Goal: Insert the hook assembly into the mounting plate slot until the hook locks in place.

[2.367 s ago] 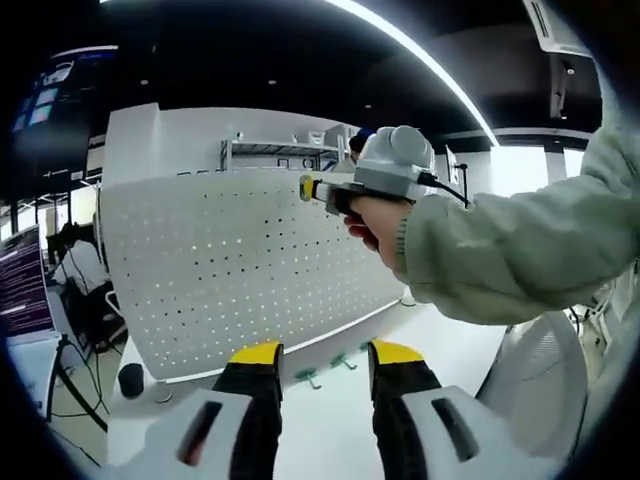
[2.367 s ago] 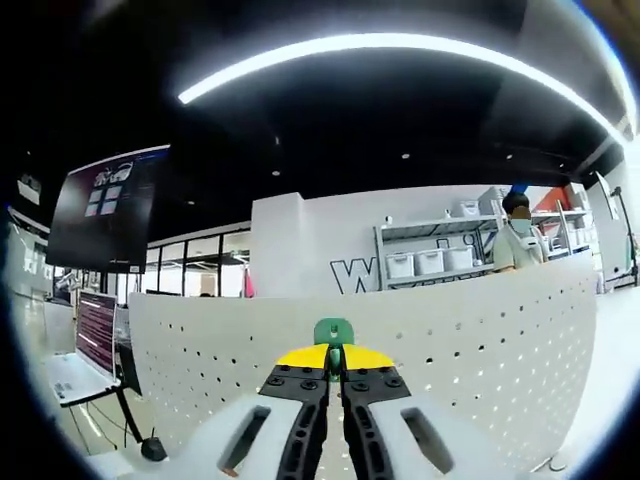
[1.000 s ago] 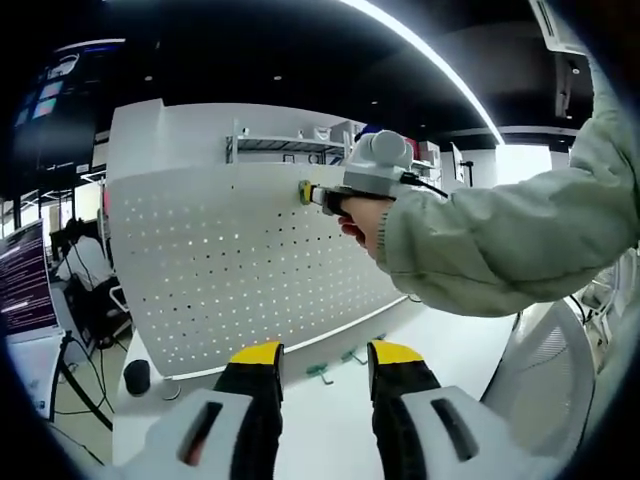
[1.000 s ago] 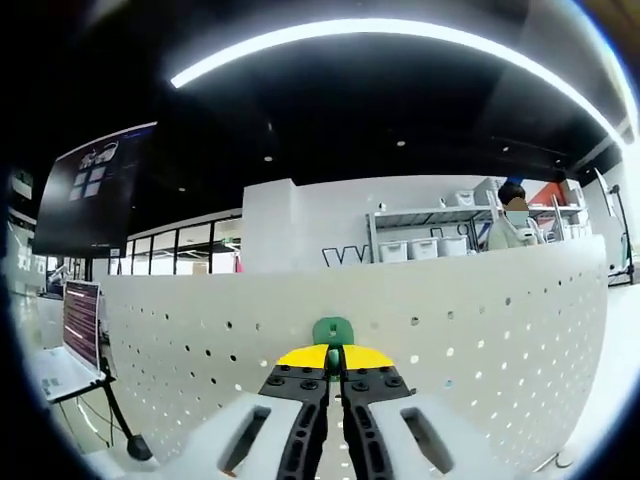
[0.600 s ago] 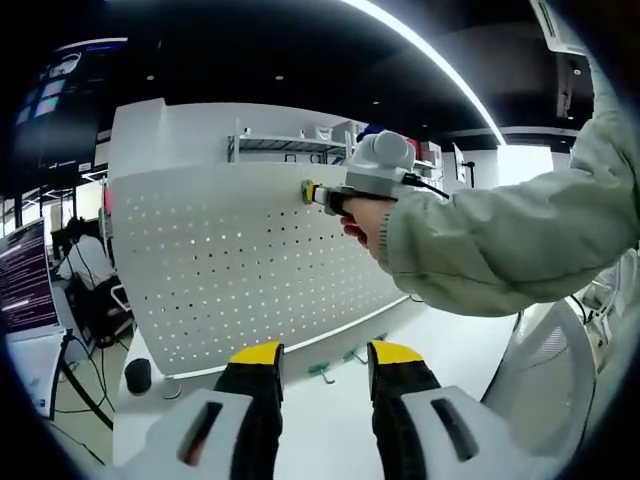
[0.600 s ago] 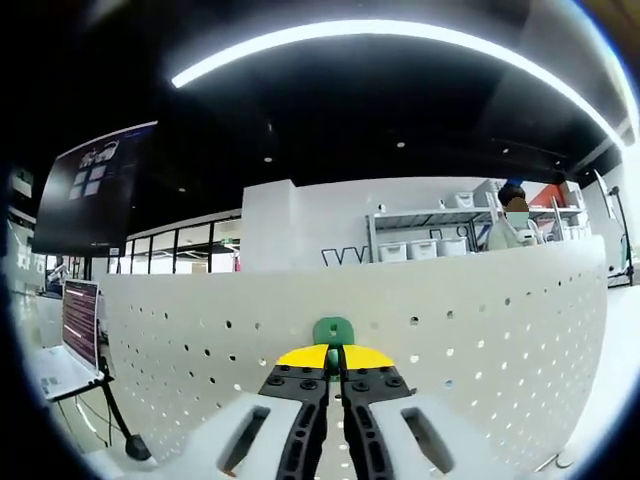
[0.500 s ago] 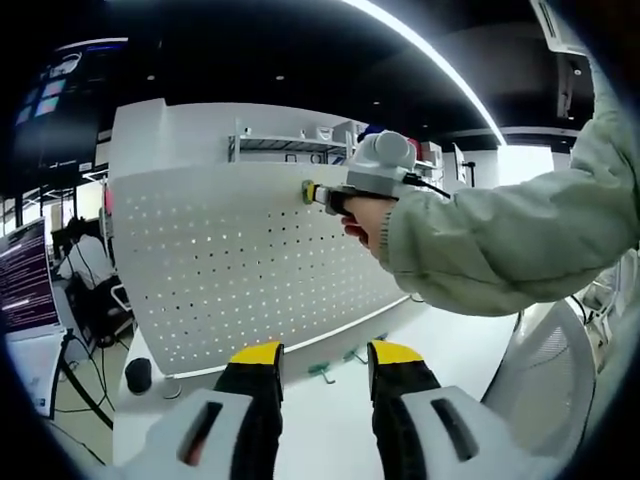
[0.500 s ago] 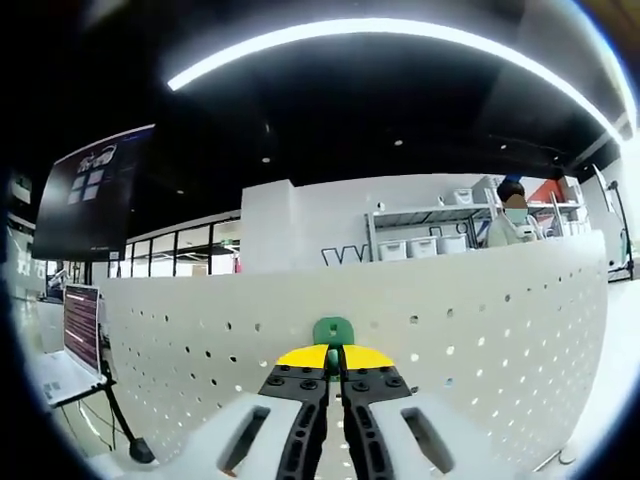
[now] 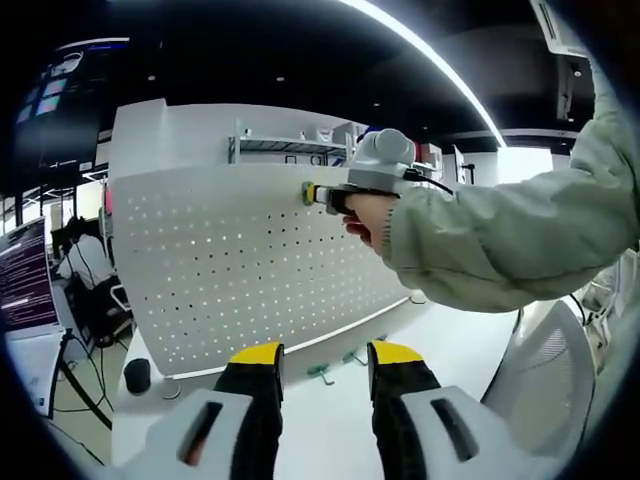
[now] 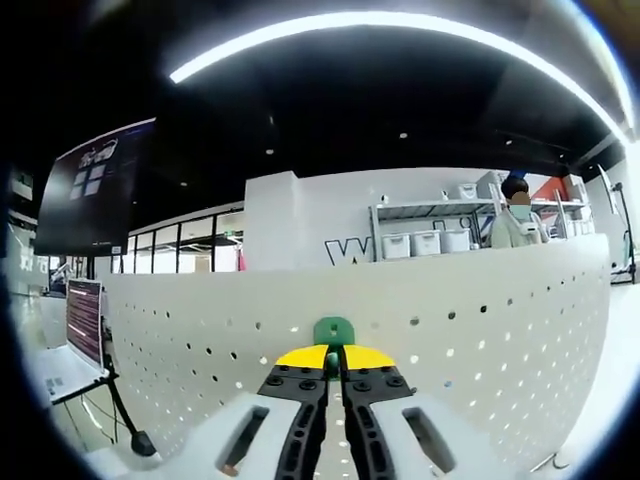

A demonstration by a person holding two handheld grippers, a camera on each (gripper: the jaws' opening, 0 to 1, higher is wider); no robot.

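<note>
A white perforated mounting plate [image 9: 250,270] stands upright on the table. In the right gripper view the plate [image 10: 480,330] is close ahead, and my right gripper [image 10: 334,362] is shut on a green hook [image 10: 333,331] whose top pokes above the yellow tips, near the plate's upper edge. In the left gripper view that right gripper [image 9: 312,192], held by a hand in a pale green sleeve [image 9: 500,240], sits against the plate's top edge. My left gripper [image 9: 325,352] stands open, low over the table, apart from the plate. Two more green hooks [image 9: 322,374] lie at the plate's foot.
A white table [image 9: 330,430] carries the plate. A laptop [image 9: 22,285] and a dark round object [image 9: 138,376] are at the left. A white chair back [image 9: 535,390] is at the right. A person [image 10: 512,225] stands by shelves behind the plate.
The right gripper with the green hook has moved closer to the plate's upper edge since 2.4 s ago. Over the last second it barely shifts. The left gripper stays open and still.
</note>
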